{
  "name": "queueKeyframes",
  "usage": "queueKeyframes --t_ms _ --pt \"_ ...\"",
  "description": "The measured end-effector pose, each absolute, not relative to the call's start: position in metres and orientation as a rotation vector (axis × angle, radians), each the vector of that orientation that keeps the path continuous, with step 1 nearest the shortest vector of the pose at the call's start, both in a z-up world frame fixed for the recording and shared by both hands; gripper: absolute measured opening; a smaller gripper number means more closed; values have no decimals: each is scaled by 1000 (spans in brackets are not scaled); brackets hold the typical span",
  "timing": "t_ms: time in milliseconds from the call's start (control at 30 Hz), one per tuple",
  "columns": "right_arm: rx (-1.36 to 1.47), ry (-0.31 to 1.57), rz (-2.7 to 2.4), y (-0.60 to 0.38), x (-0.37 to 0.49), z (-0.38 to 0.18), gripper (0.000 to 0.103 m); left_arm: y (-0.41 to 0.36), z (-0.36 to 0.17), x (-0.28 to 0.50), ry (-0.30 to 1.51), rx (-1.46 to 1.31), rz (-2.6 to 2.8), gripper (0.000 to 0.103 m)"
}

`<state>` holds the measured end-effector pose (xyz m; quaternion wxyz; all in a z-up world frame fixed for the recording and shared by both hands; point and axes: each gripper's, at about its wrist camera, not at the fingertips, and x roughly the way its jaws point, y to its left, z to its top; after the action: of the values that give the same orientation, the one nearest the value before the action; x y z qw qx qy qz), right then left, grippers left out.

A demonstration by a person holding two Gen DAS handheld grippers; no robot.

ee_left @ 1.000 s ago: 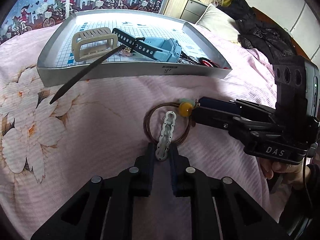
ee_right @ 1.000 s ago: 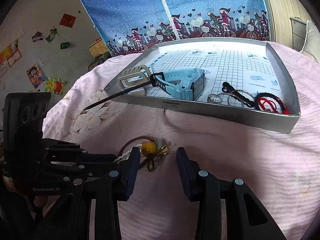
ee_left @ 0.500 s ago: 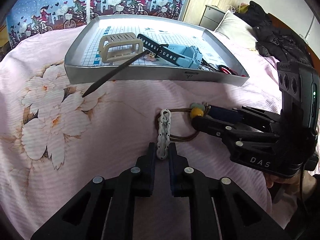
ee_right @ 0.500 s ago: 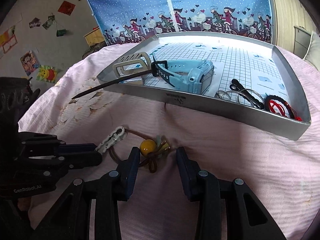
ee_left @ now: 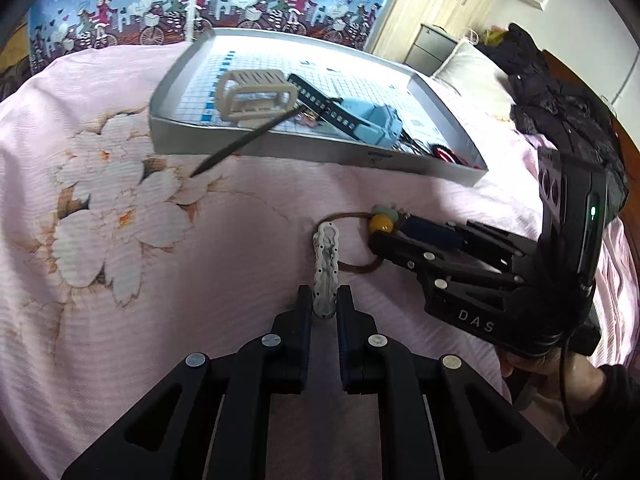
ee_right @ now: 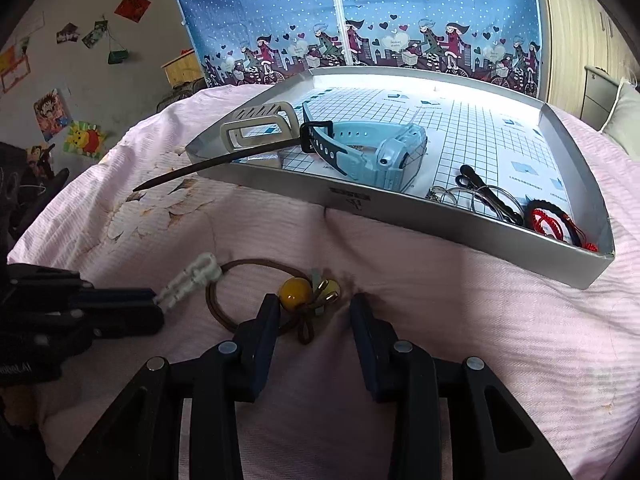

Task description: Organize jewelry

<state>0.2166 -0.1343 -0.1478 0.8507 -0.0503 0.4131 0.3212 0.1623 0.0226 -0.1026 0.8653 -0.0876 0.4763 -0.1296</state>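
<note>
**Jewelry on the bedspread and in the tray**

A white hair clip (ee_left: 326, 270), ridged and pierced with small holes, is pinched at one end and points toward the tray. A brown hair tie (ee_right: 256, 270) with a yellow bead (ee_right: 295, 294) lies flat on the pink bedspread (ee_right: 460, 320), near the silver tray's (ee_right: 440, 216) front wall. Inside the tray: a beige band (ee_right: 256, 126), a blue watch (ee_right: 380, 148), metal rings (ee_right: 480, 196), red cord bracelets (ee_right: 554, 220).
</note>
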Motion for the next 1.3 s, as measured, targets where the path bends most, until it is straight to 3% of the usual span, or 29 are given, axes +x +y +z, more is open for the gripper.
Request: queueKeyframes --t_ms 700,733,767,900,1300 --pt "-31 805 682 -144 215 -143 30 24 -108 169 966 -141 -235 9" --pt "-25 797 680 -145 214 -142 30 23 -107 168 957 -136 -240 8" --pt "-18 786 676 -146 213 -141 30 22 -105 168 947 -131 -244 1" --pt "18 764 662 -152 213 -136 30 17 -102 167 925 -106 -263 0" --pt "44 795 658 -157 219 -140 30 13 -118 179 1028 -114 -279 1"
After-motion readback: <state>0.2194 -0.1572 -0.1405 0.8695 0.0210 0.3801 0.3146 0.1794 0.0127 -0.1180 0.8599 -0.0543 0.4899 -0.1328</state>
